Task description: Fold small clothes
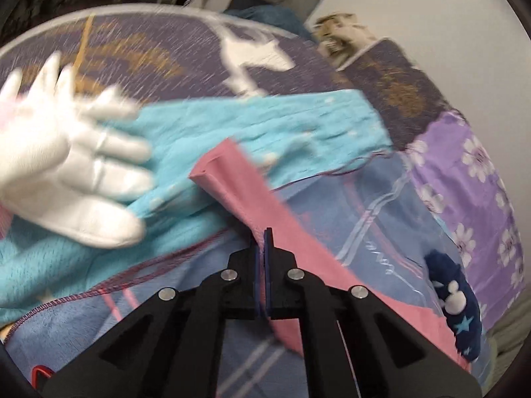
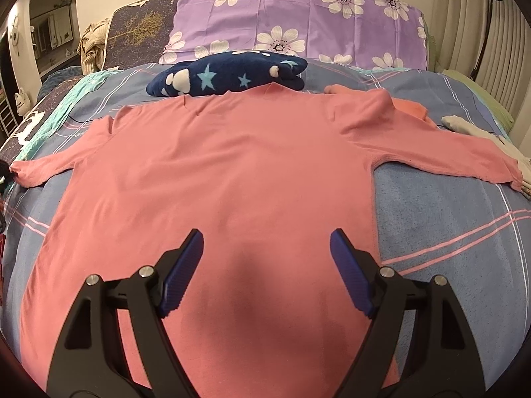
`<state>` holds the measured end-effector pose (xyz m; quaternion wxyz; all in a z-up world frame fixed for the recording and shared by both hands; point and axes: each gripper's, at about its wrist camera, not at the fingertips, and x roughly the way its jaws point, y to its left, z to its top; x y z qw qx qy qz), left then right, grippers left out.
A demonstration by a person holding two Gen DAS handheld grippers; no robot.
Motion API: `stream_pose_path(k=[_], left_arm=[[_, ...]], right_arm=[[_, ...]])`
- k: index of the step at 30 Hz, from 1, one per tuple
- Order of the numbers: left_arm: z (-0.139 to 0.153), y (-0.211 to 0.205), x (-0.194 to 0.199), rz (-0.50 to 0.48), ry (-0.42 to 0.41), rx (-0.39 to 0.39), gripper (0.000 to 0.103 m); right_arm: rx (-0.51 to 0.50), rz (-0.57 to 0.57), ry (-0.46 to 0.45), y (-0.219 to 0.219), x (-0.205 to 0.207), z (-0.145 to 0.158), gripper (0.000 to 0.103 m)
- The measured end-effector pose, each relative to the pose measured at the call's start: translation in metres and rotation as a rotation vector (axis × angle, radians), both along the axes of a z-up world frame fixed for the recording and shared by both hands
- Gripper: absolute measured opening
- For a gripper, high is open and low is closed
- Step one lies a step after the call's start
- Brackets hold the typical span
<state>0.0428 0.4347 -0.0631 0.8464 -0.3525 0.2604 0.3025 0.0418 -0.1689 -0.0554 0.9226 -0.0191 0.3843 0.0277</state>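
The pink shirt point(image 2: 212, 172) lies spread flat on the bed point(image 2: 448, 219), sleeves out. The left hand-held gripper point(image 1: 264, 235) is clamped on its left sleeve point(image 1: 245, 195). The right hand-held gripper point(image 2: 265, 242) hovers open over the near hem.

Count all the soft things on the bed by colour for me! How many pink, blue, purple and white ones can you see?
Pink: 1, the long-sleeved shirt, its sleeve pinched in the left gripper
Orange-pink: 1, a small garment
Navy: 1, the folded star blanket
Turquoise: 1, the towel
Purple: 1, the flowered pillow
White: 1, a stuffed glove
Total: 6
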Motion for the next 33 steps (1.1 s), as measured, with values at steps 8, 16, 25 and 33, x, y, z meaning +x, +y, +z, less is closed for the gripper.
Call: stream_pose_path(k=[8, 16, 25, 33], left_arm=[[0.086, -0.147, 0.055, -0.415, -0.134, 0.208, 0.001], [0.08, -0.349, 0.098, -0.911, -0.157, 0.265, 0.002], [-0.005, -0.422, 0.105, -1.146, 0.021, 0.262, 0.013], [-0.01, -0.399, 0.083, -1.151, 0.024, 0.296, 0.048]], right_arm=[[0.001, 0.001, -0.006, 0.003, 0.001, 0.003, 0.08], [-0.011, -0.027, -0.028, -0.006, -0.003, 0.01, 0.081], [0.087, 0.001, 0.055, -0.024, 0.022, 0.005, 0.081], [0.326, 0.15, 0.215, -0.008, 0.092, -0.001, 0.045]])
